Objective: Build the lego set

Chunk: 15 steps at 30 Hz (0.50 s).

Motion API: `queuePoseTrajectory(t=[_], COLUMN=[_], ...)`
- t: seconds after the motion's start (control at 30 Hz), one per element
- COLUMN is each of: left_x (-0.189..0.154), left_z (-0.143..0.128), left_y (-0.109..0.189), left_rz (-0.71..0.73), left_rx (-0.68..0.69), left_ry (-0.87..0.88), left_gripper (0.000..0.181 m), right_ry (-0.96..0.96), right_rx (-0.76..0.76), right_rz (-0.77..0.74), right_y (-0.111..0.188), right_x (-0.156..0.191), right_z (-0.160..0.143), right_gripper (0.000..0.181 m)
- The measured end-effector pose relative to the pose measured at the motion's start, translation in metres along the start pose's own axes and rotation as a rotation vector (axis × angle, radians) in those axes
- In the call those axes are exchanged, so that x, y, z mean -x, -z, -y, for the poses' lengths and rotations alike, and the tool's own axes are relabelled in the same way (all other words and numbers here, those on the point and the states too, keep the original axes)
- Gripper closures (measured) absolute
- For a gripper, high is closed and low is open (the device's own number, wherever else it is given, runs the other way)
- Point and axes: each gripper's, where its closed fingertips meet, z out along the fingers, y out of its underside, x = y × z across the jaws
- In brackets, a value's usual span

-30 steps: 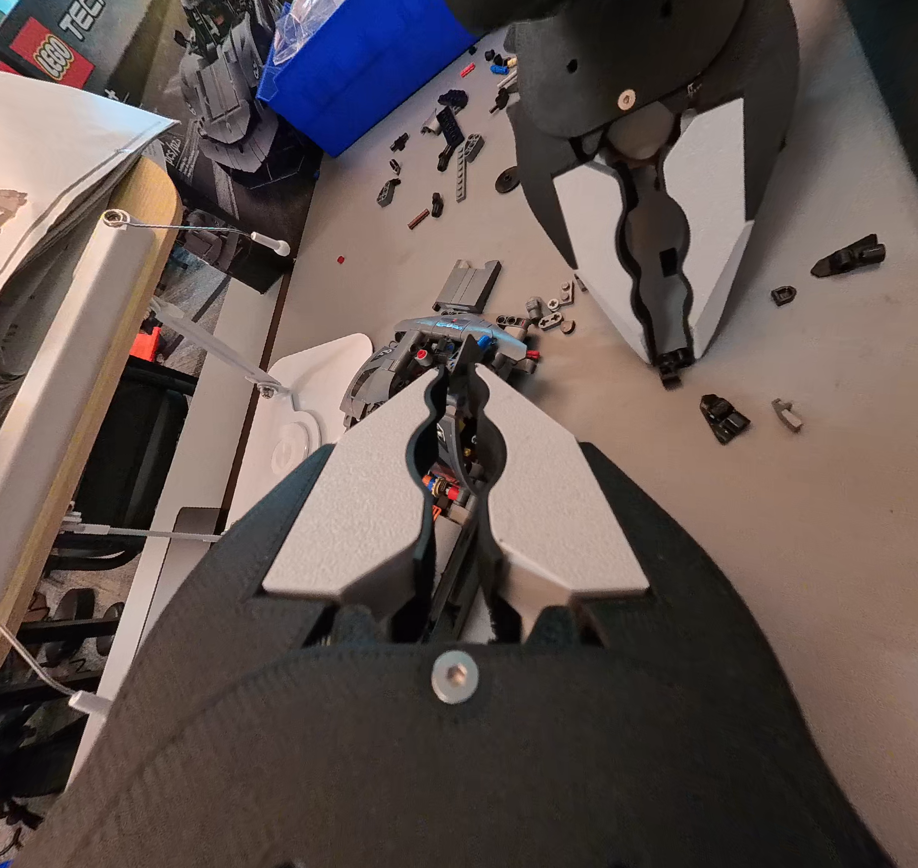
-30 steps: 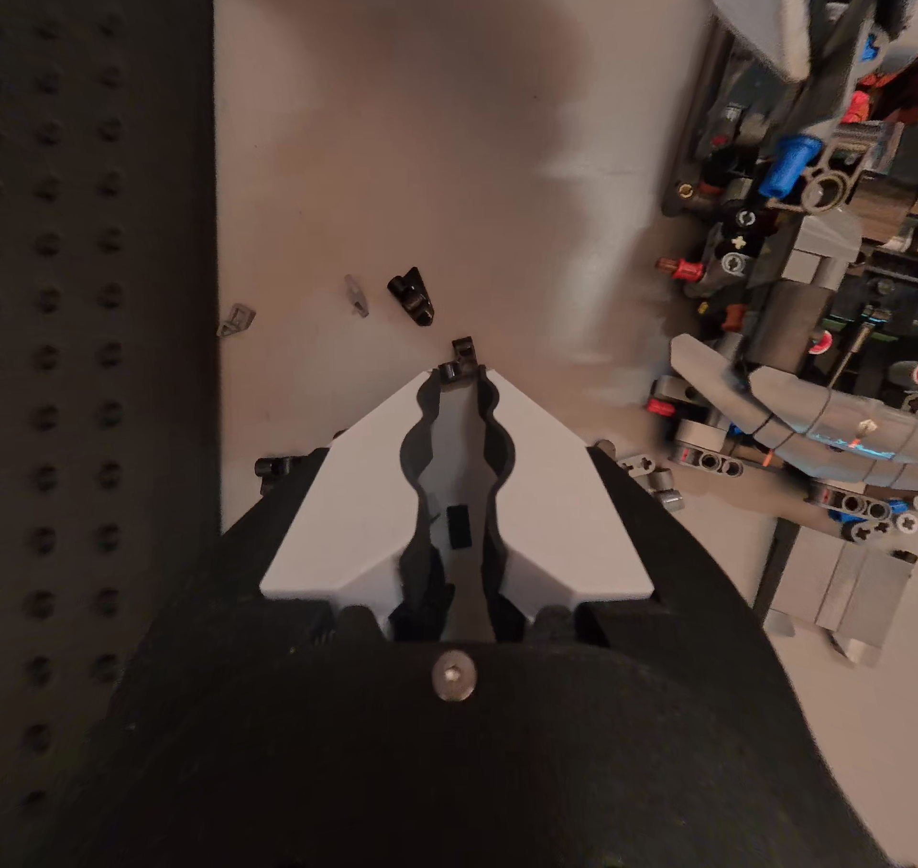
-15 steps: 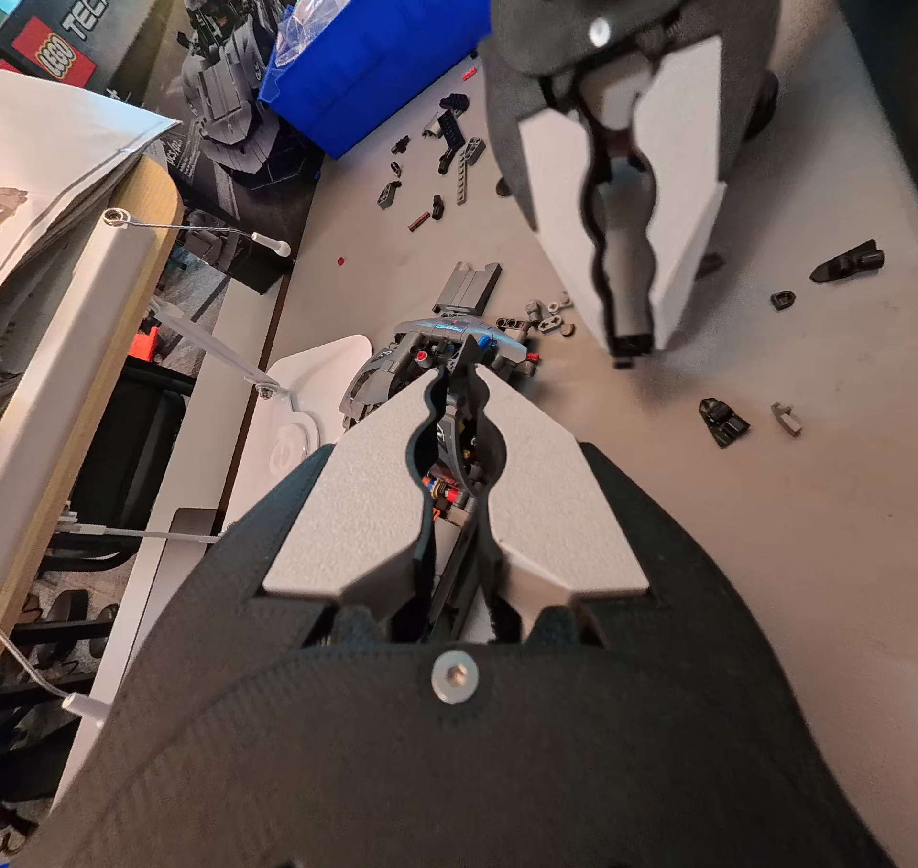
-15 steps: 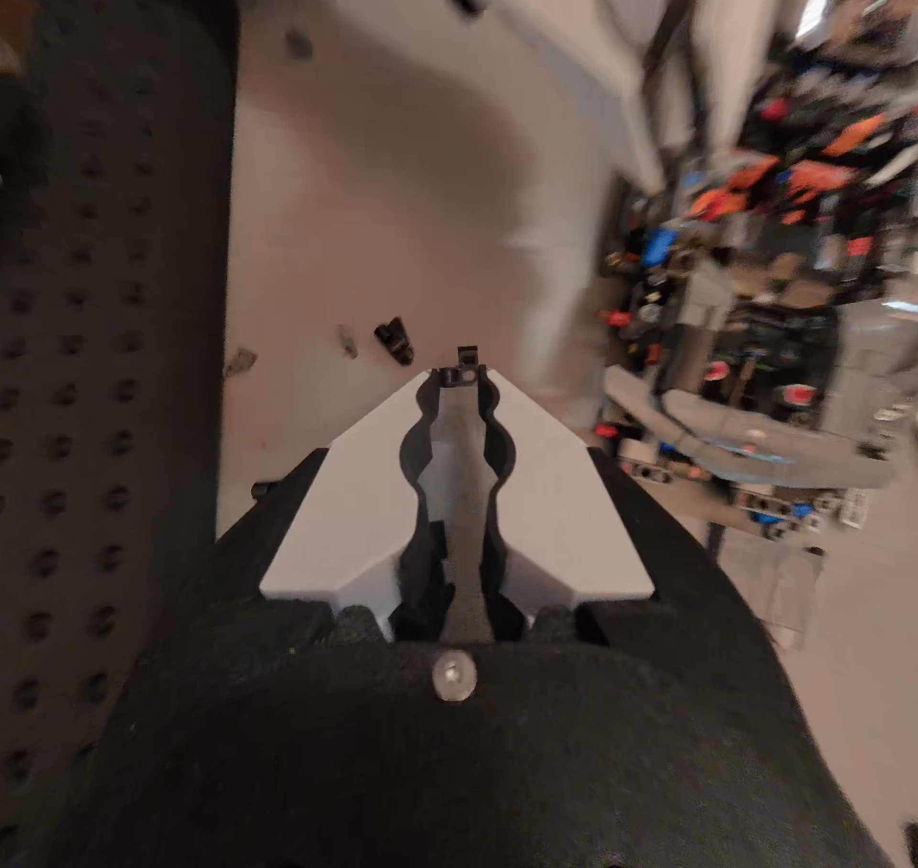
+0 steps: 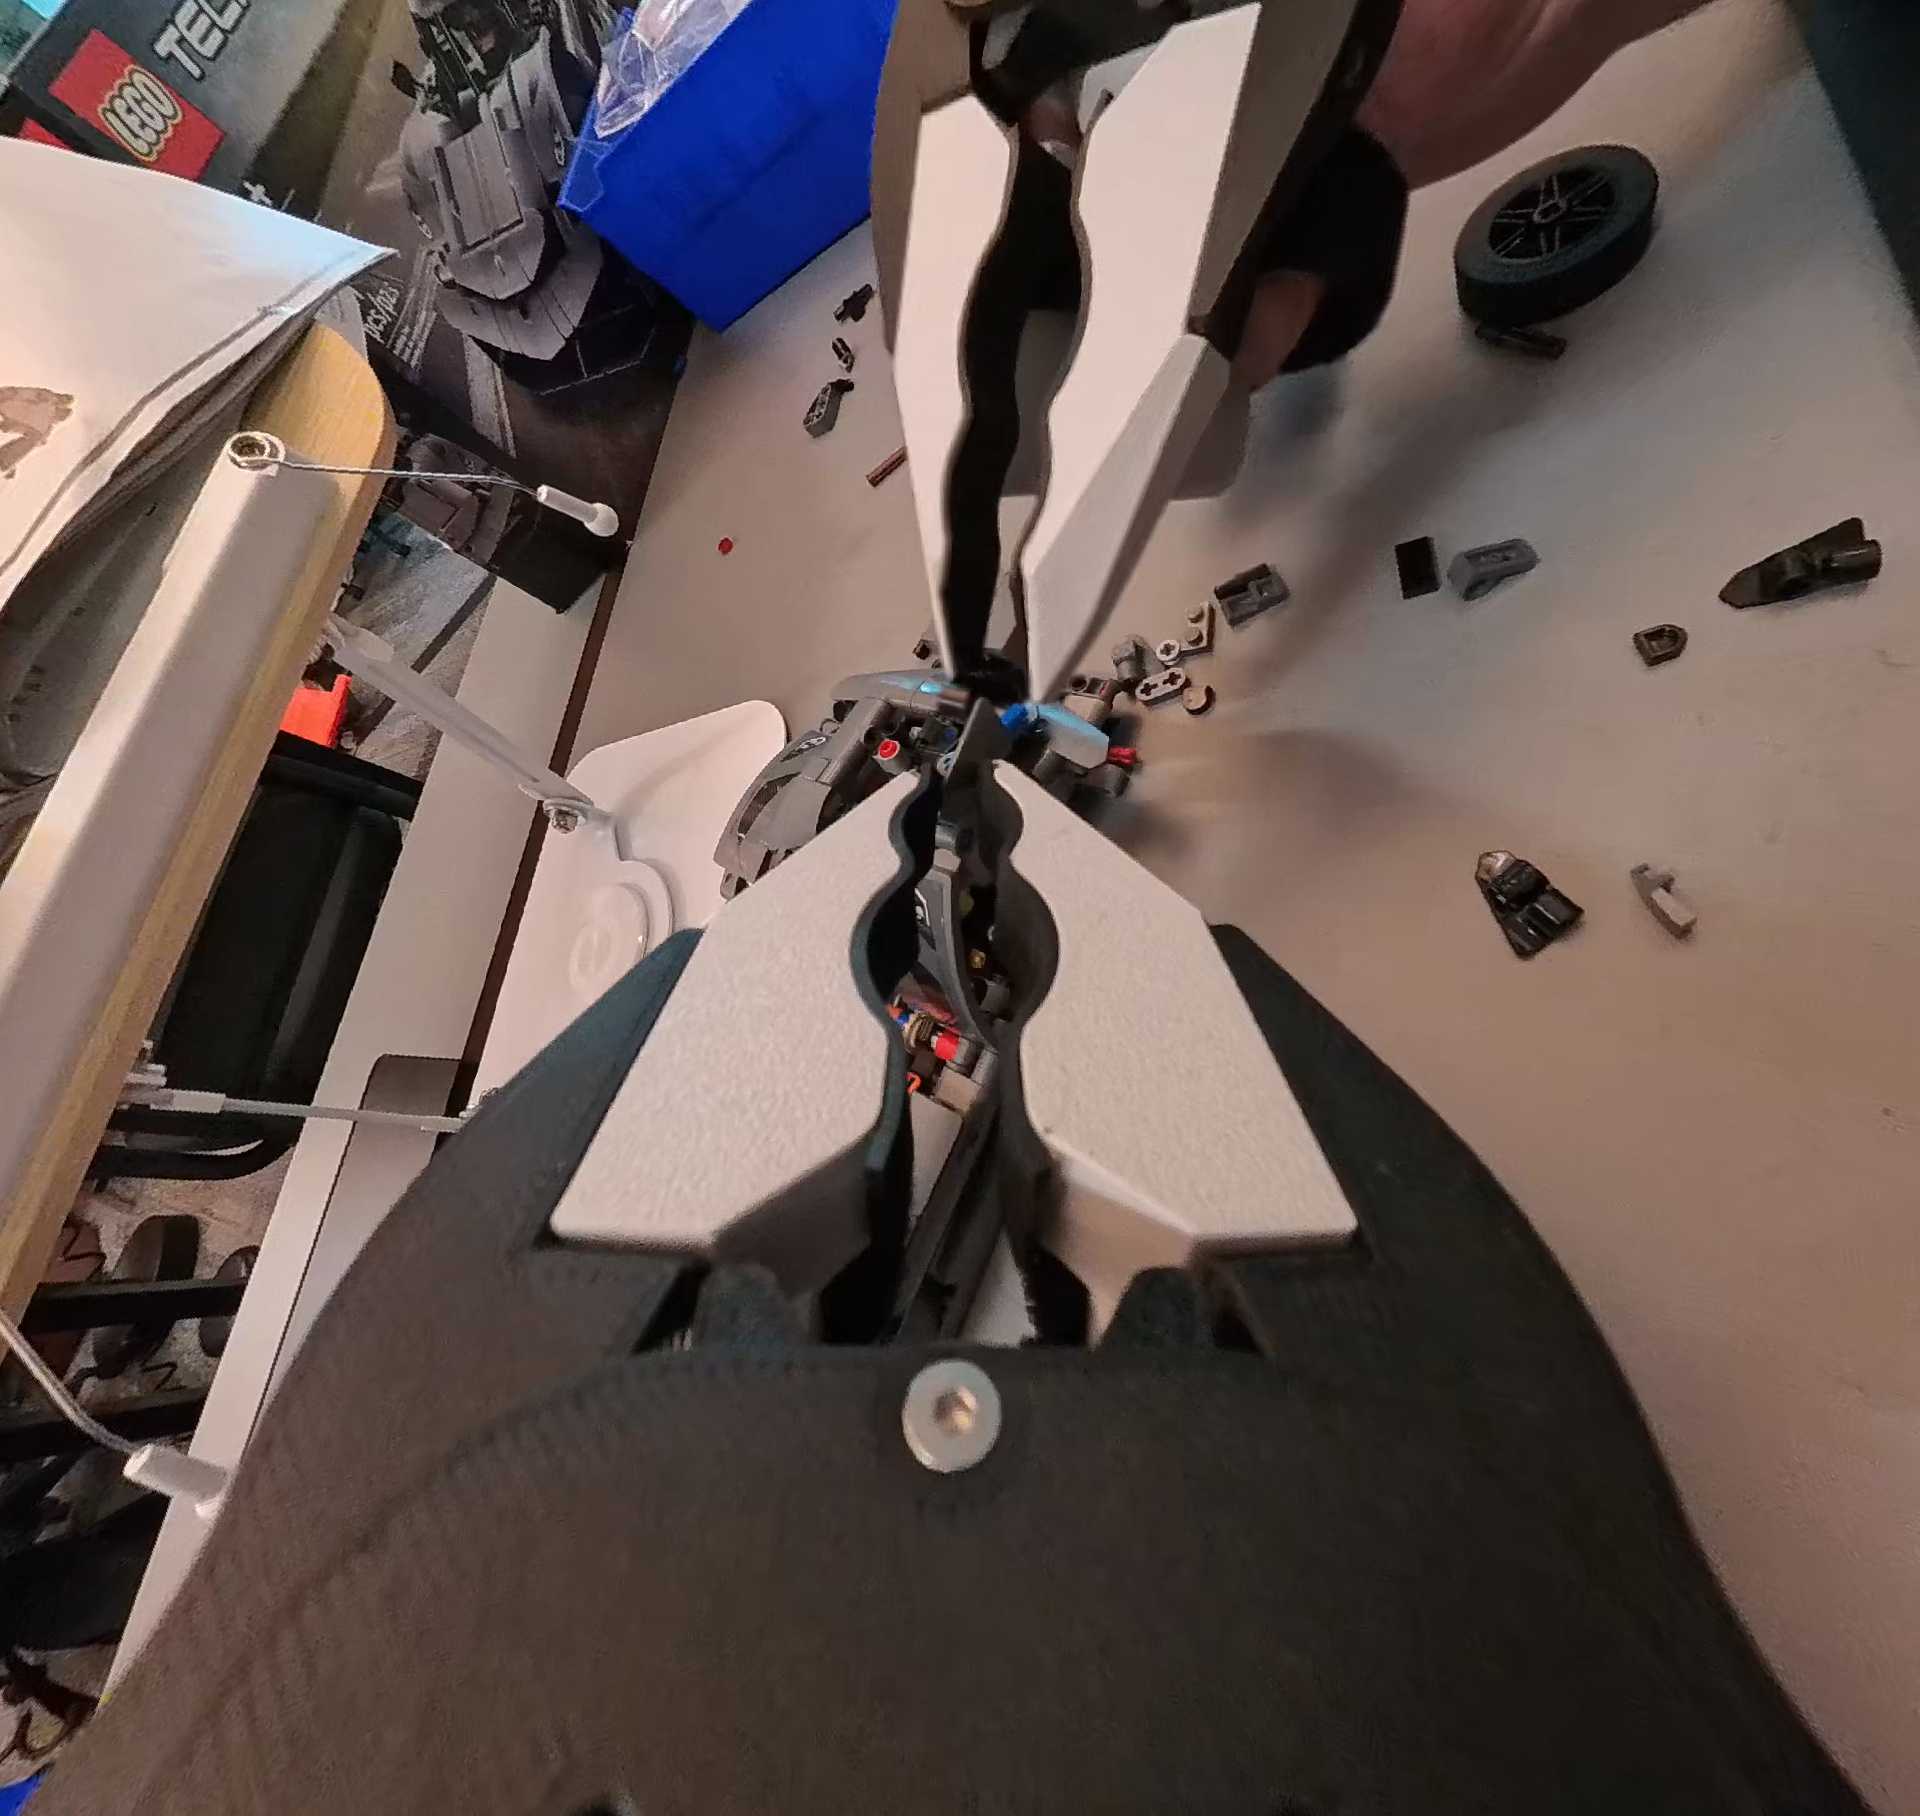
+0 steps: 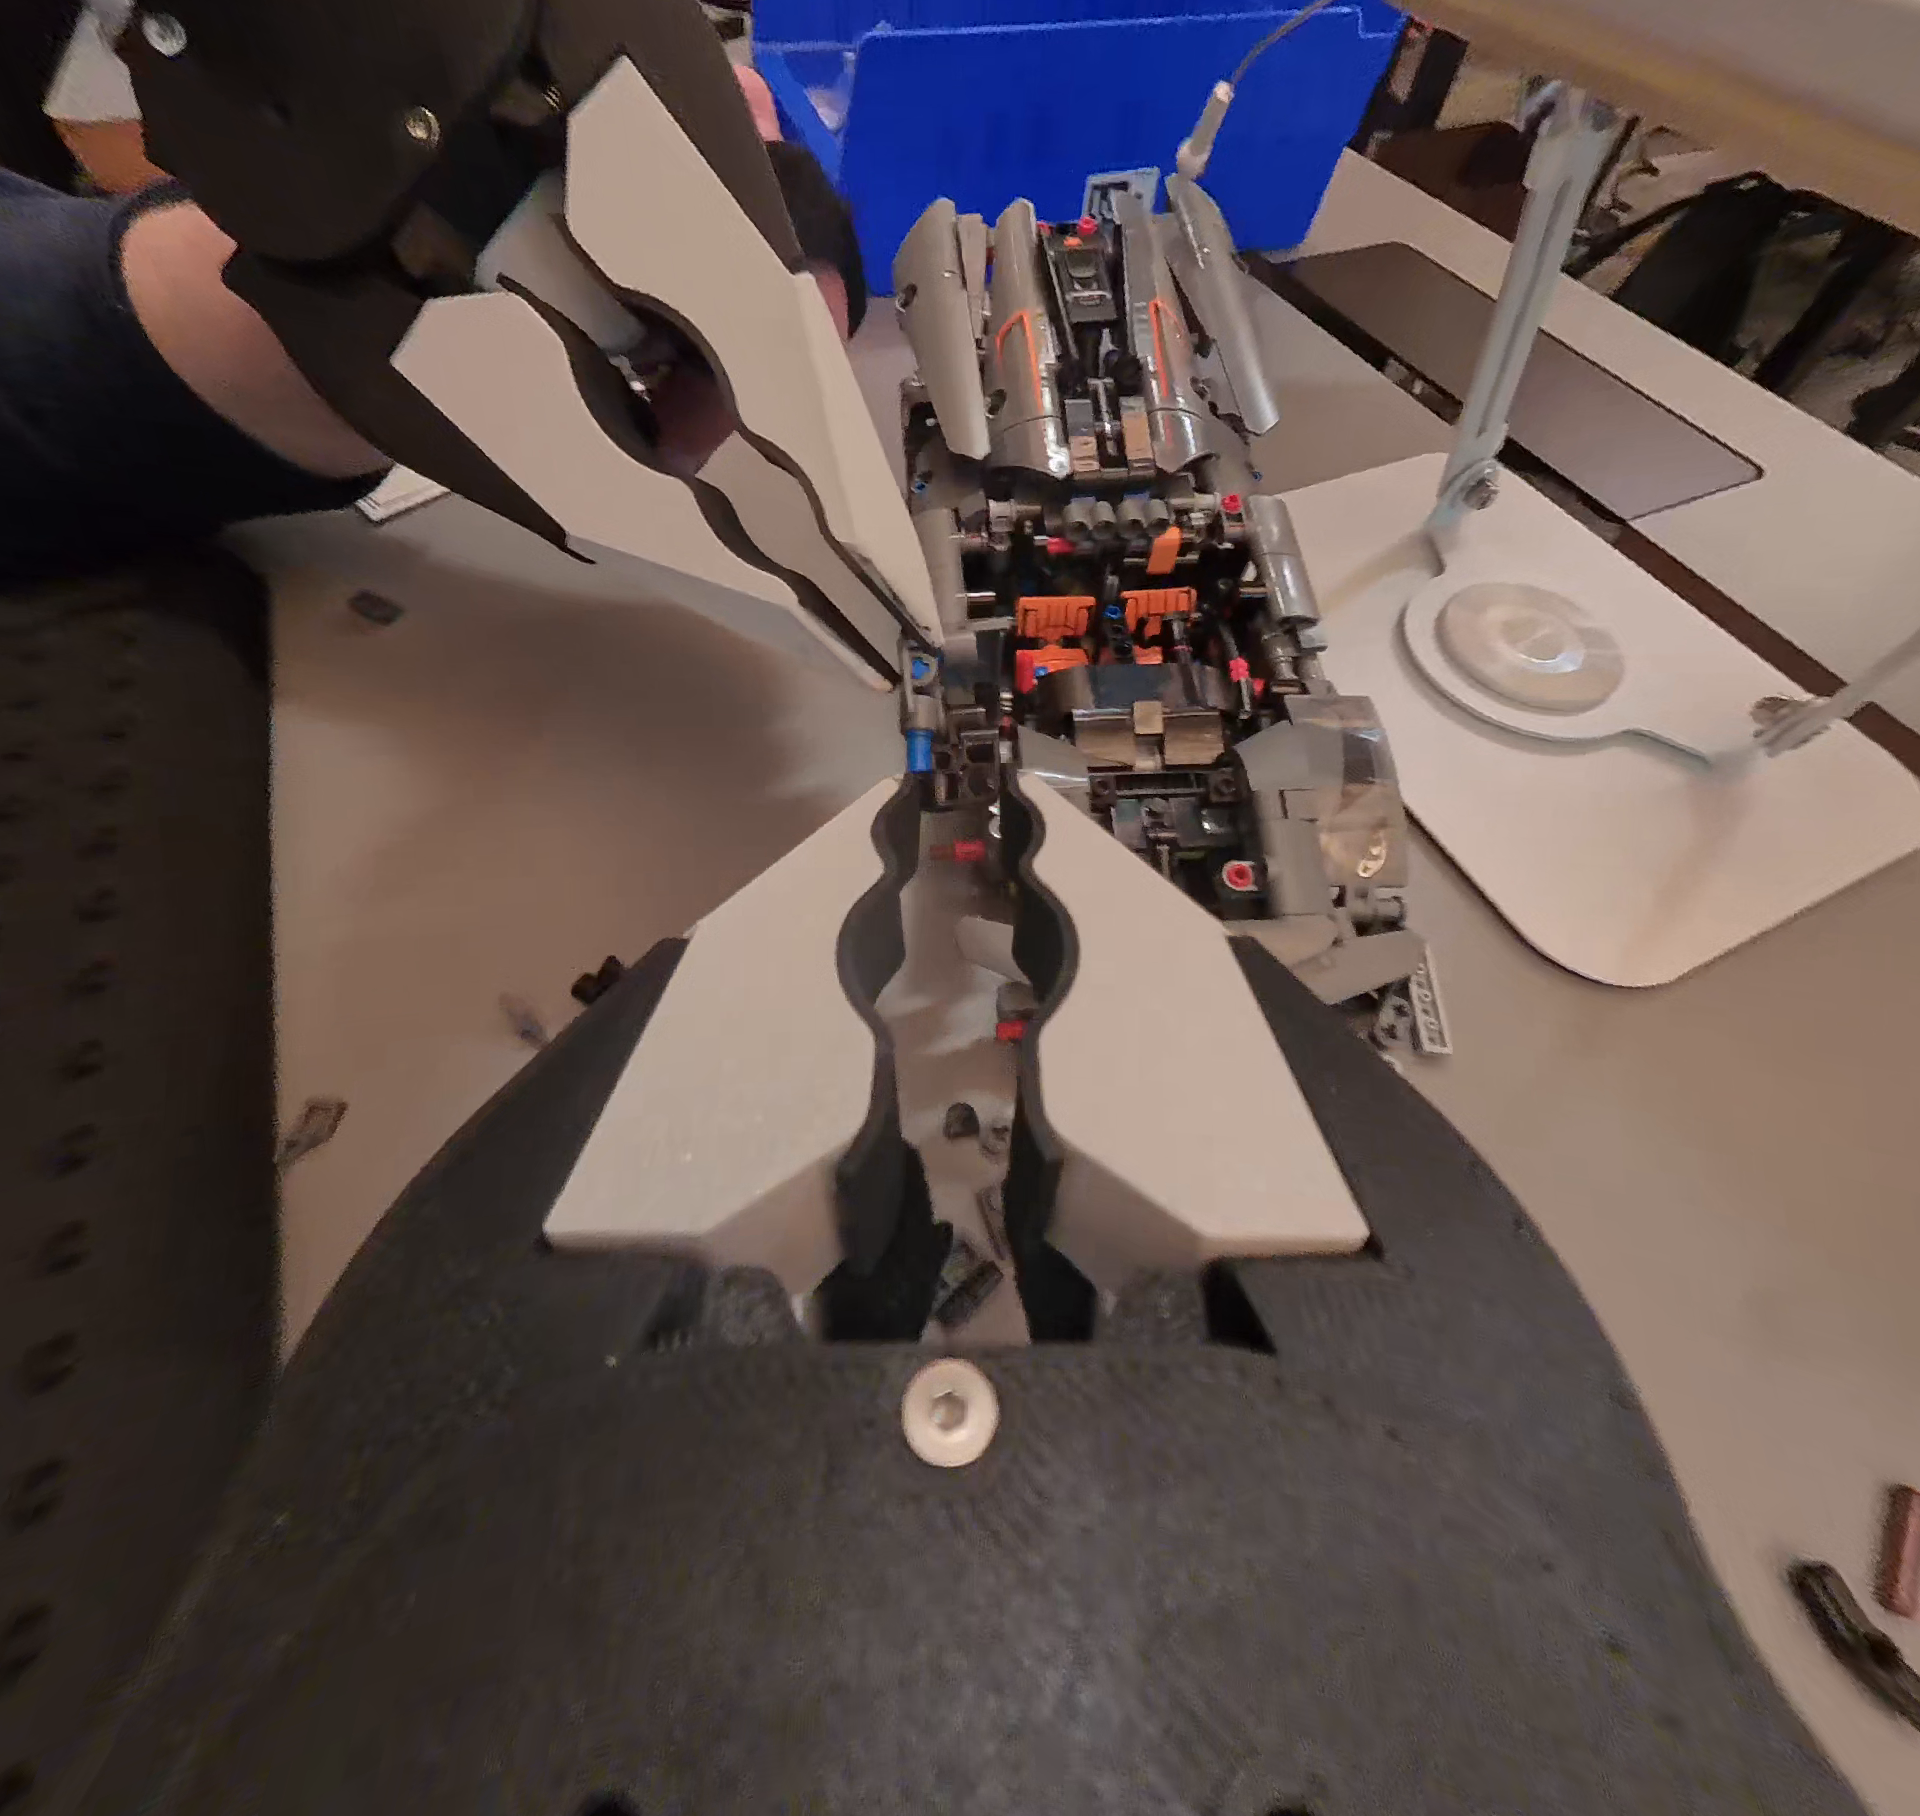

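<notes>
A grey Technic car model (image 6: 1122, 540) with orange parts lies on the pale table; it also shows in the left wrist view (image 5: 821, 779). My left gripper (image 5: 961, 764) is shut on the model's side edge, and it enters the right wrist view from the upper left (image 6: 920, 654). My right gripper (image 6: 961, 790) is shut on a small black piece (image 6: 966, 758) and holds it against the model's near corner, next to a blue pin. In the left wrist view the right gripper (image 5: 982, 670) comes down from above, tip to tip with the left one.
A blue bin (image 6: 1039, 52) stands behind the model. A white stand base (image 6: 1558, 727) lies on its right. A black wheel (image 5: 1553, 228) and several loose small parts (image 5: 1527, 904) lie on the table. The set's box (image 5: 312, 52) stands at the far left. A black perforated mat (image 6: 125, 935) borders the table. Left and right tips are no more than a few centimetres apart.
My right gripper has lifted off the table with the small black piece and swung over to the model's corner. My left gripper has kept its hold on the model.
</notes>
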Motion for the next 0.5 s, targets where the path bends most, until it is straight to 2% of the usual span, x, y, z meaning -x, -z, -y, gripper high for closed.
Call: queuePoseTrajectory(t=[0.5], left_x=[0.006], left_z=[0.0009], left_y=[-0.0024], left_rz=[0.056], left_rx=[0.009], left_ry=[0.027], left_gripper=[0.176], right_ry=[-0.04], right_rx=[-0.04], right_rz=[-0.027], right_y=[-0.0036], right_x=[-0.0026], right_z=[0.0035], right_gripper=[0.17])
